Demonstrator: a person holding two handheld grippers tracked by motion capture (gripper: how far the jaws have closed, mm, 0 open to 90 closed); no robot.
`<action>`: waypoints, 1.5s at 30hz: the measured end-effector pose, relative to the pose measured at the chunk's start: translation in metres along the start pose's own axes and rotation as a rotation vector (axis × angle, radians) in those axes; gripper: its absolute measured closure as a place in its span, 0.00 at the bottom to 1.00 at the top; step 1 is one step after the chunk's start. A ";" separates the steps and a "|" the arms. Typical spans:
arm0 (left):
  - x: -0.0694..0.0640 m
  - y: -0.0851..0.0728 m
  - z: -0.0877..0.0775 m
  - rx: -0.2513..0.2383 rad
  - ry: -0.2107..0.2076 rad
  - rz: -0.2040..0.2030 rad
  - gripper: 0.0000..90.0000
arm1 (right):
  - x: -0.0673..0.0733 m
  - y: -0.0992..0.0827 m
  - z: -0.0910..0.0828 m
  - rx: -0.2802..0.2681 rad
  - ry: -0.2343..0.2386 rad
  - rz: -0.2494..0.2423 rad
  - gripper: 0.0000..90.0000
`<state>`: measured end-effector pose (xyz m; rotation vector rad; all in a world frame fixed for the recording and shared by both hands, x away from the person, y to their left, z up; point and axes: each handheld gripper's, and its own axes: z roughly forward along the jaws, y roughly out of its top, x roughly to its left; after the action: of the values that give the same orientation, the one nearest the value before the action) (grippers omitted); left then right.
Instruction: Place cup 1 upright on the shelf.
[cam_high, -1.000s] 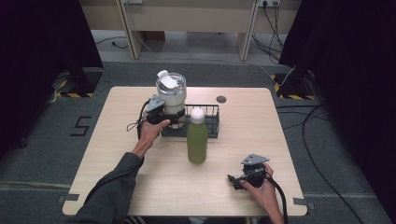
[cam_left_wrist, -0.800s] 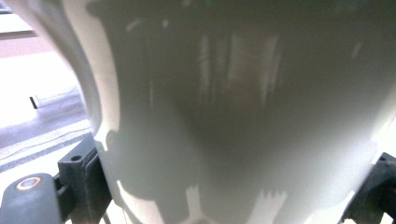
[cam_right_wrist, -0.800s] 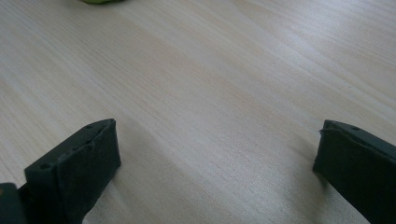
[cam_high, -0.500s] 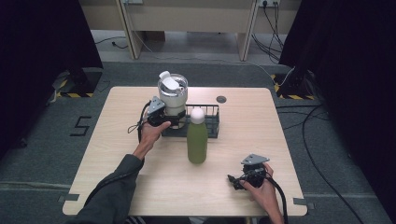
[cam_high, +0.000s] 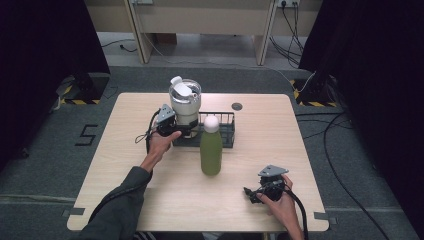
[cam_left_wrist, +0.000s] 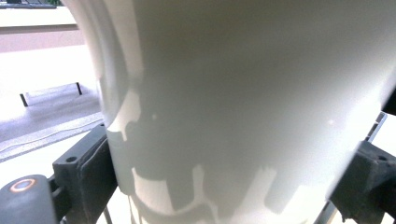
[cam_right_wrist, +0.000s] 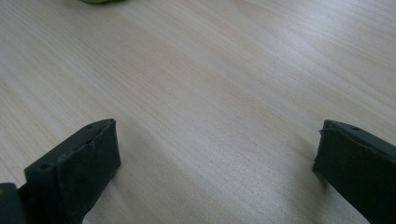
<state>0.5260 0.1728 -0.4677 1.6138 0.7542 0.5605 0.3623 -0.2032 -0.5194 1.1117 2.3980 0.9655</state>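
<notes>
Left gripper (cam_high: 172, 126) clamps the tumbler (cam_high: 184, 103), lowered since a second ago.
It stands at the rack's (cam_high: 226, 131) left end; right gripper (cam_high: 252, 192) rests wide apart.

Green bottle (cam_high: 211, 148) stands just before the wire basket (cam_high: 228, 131), blocking it.

The worktop (cam_high: 150, 175) is a pale wood-grain rectangle with rounded corners, standing on grey carpeted floor (cam_high: 45, 165). A small dark round disc (cam_high: 236, 106) sits in its surface near the far edge. Directly on it stand a black wire basket (cam_high: 226, 131) toward the far middle and a green bottle (cam_high: 211, 151) with a white cap — upright, just in front of the basket. At the near right corner the right hand-held gripper (cam_high: 250, 192) rests low on the wood, jaws spread wide — in the right gripper view bare grain lies between them
</notes>
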 end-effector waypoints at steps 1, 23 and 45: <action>0.000 -0.001 -0.001 0.000 0.002 -0.002 0.10 | 0.000 0.000 0.000 0.000 0.000 0.000 0.00; 0.000 -0.004 -0.012 0.031 0.003 -0.008 0.11 | 0.000 0.000 0.000 -0.001 0.000 0.000 0.00; -0.004 -0.002 -0.055 0.053 -0.016 -0.025 0.16 | 0.000 0.000 0.000 -0.002 0.000 0.001 0.00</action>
<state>0.4836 0.2064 -0.4601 1.6537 0.7818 0.5125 0.3624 -0.2030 -0.5196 1.1125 2.3967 0.9682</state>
